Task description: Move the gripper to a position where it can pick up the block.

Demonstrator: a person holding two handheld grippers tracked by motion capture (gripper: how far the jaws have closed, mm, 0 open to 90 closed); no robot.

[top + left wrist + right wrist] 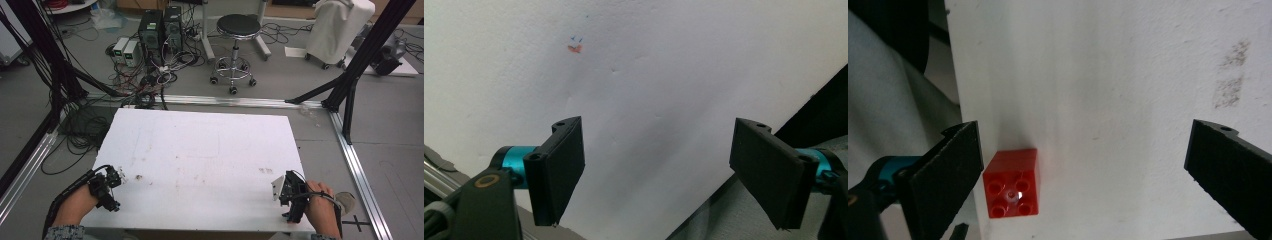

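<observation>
Red studded brick on matte white table; both grippers' jaws wide, empty.

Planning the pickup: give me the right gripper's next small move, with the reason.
Probably shift the right gripper sideways to centre the red brick, then close. Its jaws stand wide open, and the brick lies on the table close beside one jaw, off-centre in the gap.

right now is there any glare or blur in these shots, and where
Right gripper view: a small bright glare spot sits on top of the red brick, and the near jaws look soft. Left gripper view: even light, with faint marks on the white table fairly sharp. High view: the picture is grainy, and both grippers lack fine detail.
</observation>
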